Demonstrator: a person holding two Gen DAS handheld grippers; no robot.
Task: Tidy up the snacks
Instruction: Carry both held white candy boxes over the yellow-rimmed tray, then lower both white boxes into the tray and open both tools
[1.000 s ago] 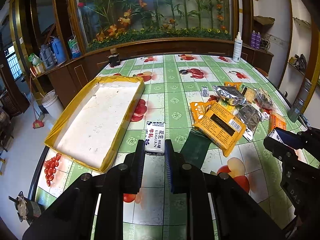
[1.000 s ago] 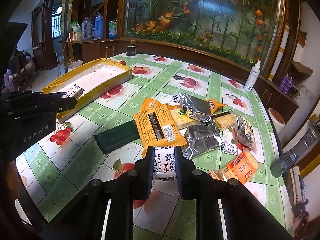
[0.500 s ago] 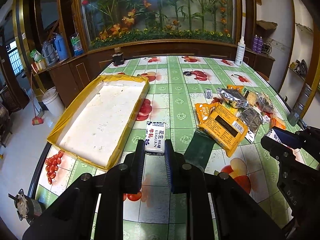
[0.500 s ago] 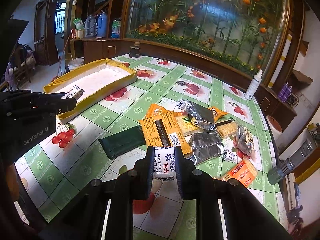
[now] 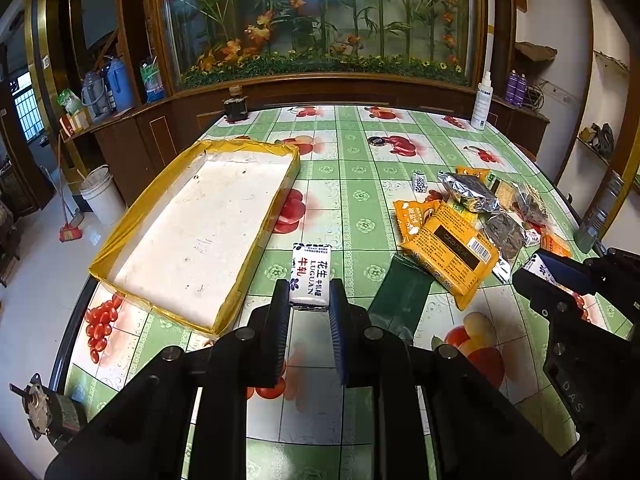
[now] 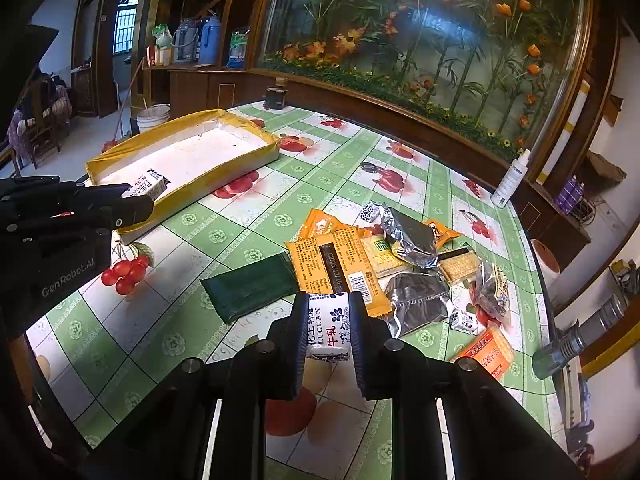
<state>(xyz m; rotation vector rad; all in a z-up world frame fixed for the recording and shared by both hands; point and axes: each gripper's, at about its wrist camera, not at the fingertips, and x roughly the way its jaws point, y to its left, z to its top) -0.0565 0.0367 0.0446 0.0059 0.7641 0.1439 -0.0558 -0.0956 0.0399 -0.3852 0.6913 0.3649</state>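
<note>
Both grippers, left gripper (image 5: 309,308) and right gripper (image 6: 329,330), stay clamped on a nougat bar (image 5: 311,276) each; nothing has shifted much; both bars hang above the table, yellow-rimmed tray (image 5: 262,224) awaiting them.

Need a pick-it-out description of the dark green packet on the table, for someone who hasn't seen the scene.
Start at the round table with the green-and-white fruit tablecloth, then find the snack pile opposite the yellow-edged tray. The dark green packet lies flat at the pile's tray-side edge, its corner under the big orange packet. It alone is plain, matte and unprinted.
</note>
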